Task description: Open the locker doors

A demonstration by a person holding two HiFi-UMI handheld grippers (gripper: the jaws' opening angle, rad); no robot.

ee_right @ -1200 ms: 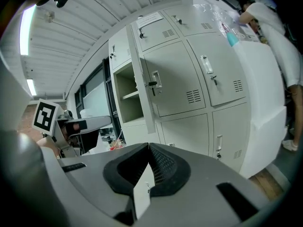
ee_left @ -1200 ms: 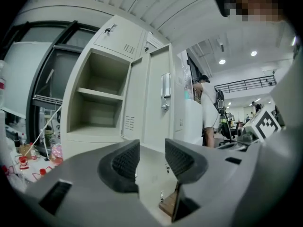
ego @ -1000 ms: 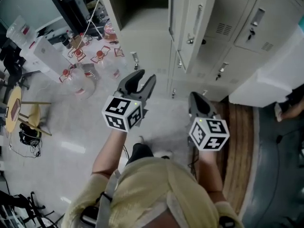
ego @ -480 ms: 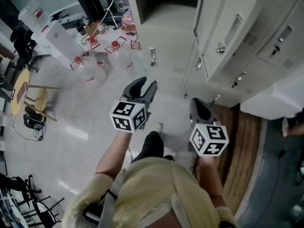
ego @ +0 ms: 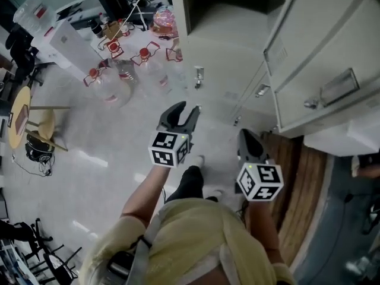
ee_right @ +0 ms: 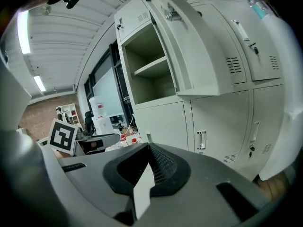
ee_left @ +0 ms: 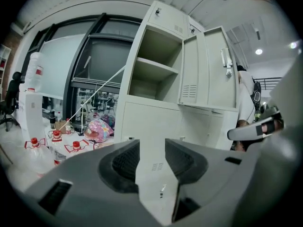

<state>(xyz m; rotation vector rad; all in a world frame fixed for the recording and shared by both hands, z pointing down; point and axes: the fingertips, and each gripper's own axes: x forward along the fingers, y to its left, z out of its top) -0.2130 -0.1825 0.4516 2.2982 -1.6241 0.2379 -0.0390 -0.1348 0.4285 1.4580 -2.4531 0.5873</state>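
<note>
A bank of pale grey lockers (ego: 237, 46) stands ahead. One upper compartment (ee_left: 154, 67) is open, with a shelf inside, and its door (ee_left: 213, 70) is swung out to the right. Below it is a closed lower door (ee_left: 151, 126), framed between the fingers of my left gripper (ee_left: 151, 143), which is open and empty. My left gripper (ego: 181, 114) hangs in the air short of the lockers. My right gripper (ego: 246, 138) is shut on nothing and points at closed lower doors with handles (ee_right: 201, 138). The open door (ee_right: 189, 51) juts out above it.
Several clear water bottles with red caps (ego: 119, 79) lie on the floor to the left of the lockers, beside a pink patterned helmet (ego: 163, 18). A white box (ego: 65, 40) and a round stool (ego: 21, 123) stand further left. Wooden flooring (ego: 303, 177) runs along the right.
Both grippers have moved forward and down towards the lockers, which now loom larger. The left jaws stayed open and the right jaws stayed shut.
</note>
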